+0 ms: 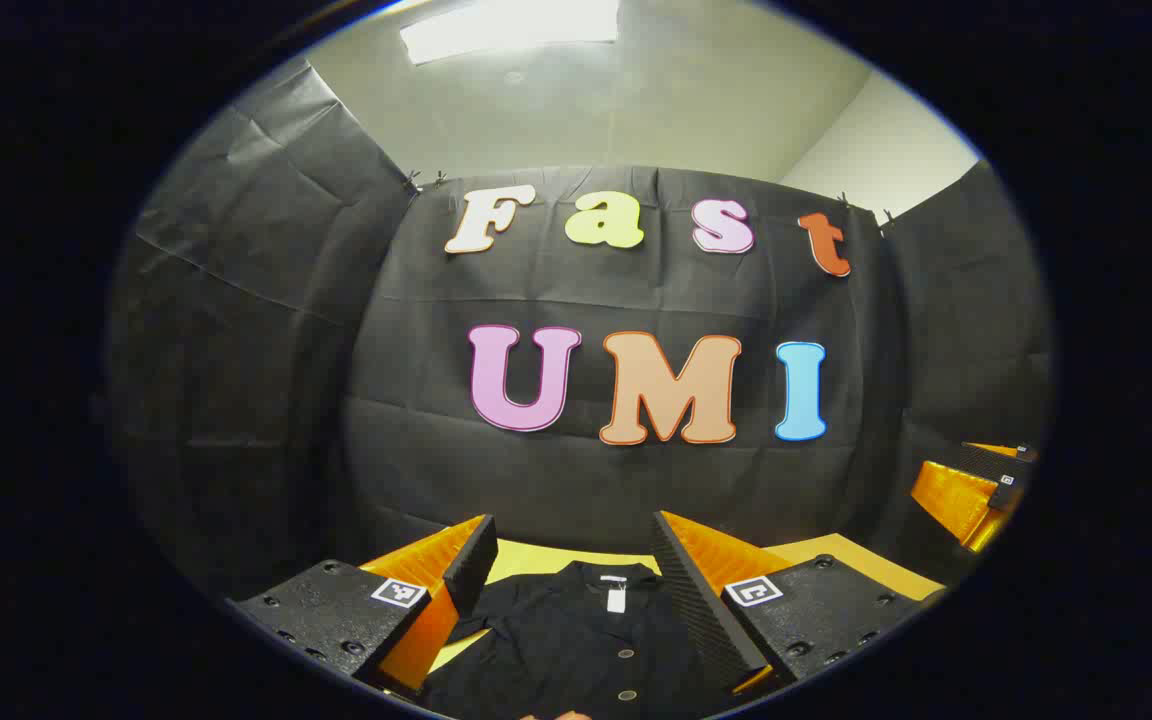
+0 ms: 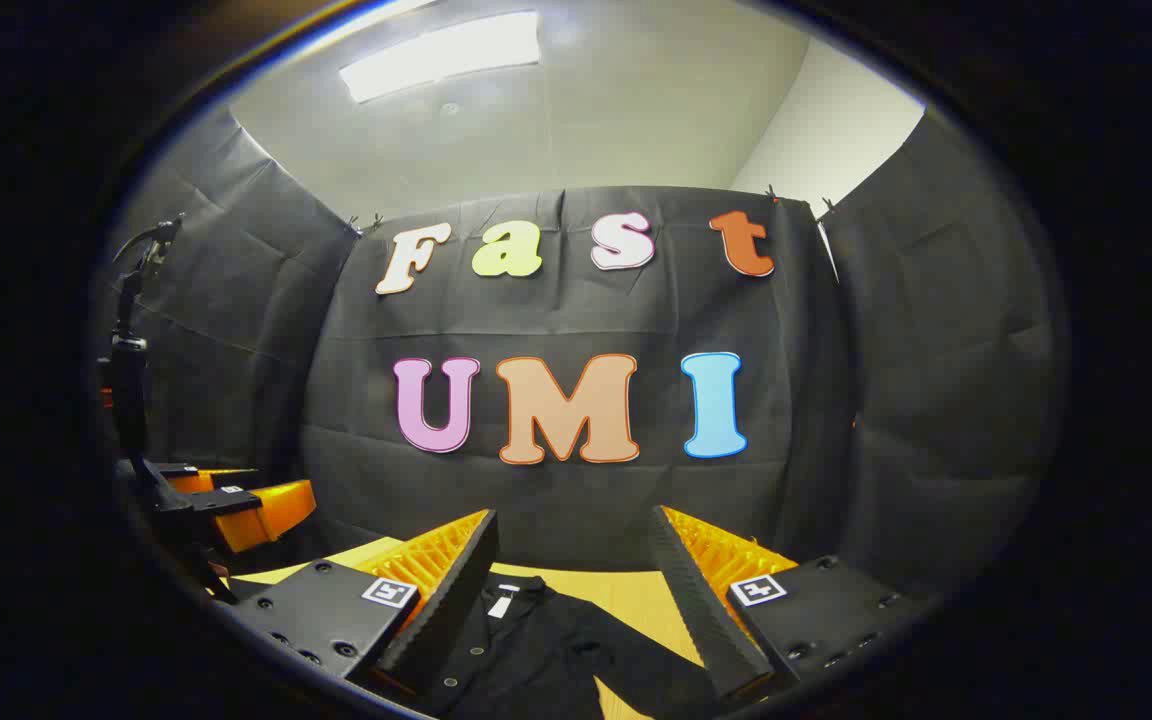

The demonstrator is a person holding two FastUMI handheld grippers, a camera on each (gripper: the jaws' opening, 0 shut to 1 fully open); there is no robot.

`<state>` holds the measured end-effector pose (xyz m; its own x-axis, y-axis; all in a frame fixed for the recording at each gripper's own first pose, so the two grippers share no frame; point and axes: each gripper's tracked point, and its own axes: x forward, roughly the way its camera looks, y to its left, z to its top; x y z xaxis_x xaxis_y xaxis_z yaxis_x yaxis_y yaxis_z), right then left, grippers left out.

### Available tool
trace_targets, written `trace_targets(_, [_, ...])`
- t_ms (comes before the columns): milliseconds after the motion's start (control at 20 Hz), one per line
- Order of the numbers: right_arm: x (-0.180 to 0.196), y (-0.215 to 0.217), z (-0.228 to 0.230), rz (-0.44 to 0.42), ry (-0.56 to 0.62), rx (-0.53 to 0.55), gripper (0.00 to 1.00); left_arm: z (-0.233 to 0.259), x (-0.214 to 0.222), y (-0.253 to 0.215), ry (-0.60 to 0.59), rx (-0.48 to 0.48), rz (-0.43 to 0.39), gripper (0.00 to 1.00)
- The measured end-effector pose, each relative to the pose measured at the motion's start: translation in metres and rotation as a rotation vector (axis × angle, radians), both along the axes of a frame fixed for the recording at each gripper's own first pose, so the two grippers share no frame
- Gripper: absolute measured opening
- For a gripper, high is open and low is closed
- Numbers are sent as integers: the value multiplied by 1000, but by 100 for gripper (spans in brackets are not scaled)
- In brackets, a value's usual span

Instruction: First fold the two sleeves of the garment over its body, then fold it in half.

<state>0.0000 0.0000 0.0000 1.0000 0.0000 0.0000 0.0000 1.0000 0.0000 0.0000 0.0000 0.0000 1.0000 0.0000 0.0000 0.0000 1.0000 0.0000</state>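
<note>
Above, both grippers hung over the yellow table, fingers spread wide and holding nothing. Between the left gripper fingers, at 6 o'clock, lay the black buttoned shirt, collar toward the wall; the right gripper saw one sleeve stretched out toward 5 o'clock.

The black buttoned shirt lies flat on the yellow wooden table; bare tabletop runs along its far edge, below the black cloth wall.
</note>
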Motion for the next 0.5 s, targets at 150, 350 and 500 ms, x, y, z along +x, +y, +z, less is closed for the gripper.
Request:
trace_targets(150, [10,17,14,-6,-48,12,98,14,10,14,-29,32,-14,92])
trace_targets(350, [23,45,5,-16,-21,24,97,24,17,19,-54,9,-82,92])
trace_targets(500, [25,57,9,-16,-24,19,98,24,23,34,-66,13,-78,92])
